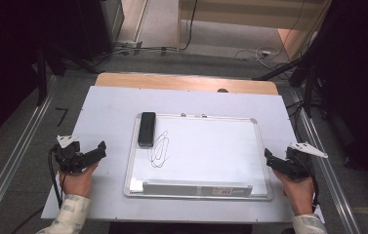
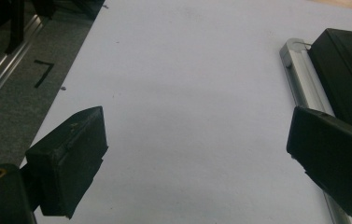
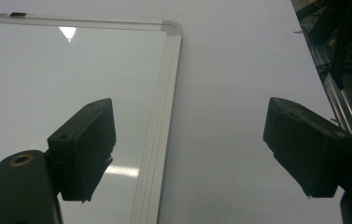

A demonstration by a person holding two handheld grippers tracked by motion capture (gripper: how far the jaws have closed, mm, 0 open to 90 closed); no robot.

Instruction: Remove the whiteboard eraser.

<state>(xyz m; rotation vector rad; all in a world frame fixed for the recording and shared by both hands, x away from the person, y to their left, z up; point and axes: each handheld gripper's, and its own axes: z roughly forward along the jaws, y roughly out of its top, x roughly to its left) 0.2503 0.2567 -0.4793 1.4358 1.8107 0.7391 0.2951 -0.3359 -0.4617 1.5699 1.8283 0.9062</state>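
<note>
A whiteboard (image 1: 211,151) with a silver frame lies flat in the middle of the table, with a black looping scribble (image 1: 159,150) near its left side. A black eraser (image 1: 147,128) rests on the board's upper left corner, seen too in the left gripper view (image 2: 346,70). My left gripper (image 1: 101,150) hovers left of the board, open and empty (image 2: 197,154). My right gripper (image 1: 268,157) sits at the board's right edge, open and empty (image 3: 187,144), its jaws straddling the board's frame (image 3: 162,126).
A pale sheet (image 1: 108,107) covers the table, with a wooden strip (image 1: 186,82) at its far edge. Metal rails (image 1: 15,161) run along both sides. Cables (image 1: 255,53) lie on the floor beyond. A black tape mark (image 2: 43,72) sits on the floor at left.
</note>
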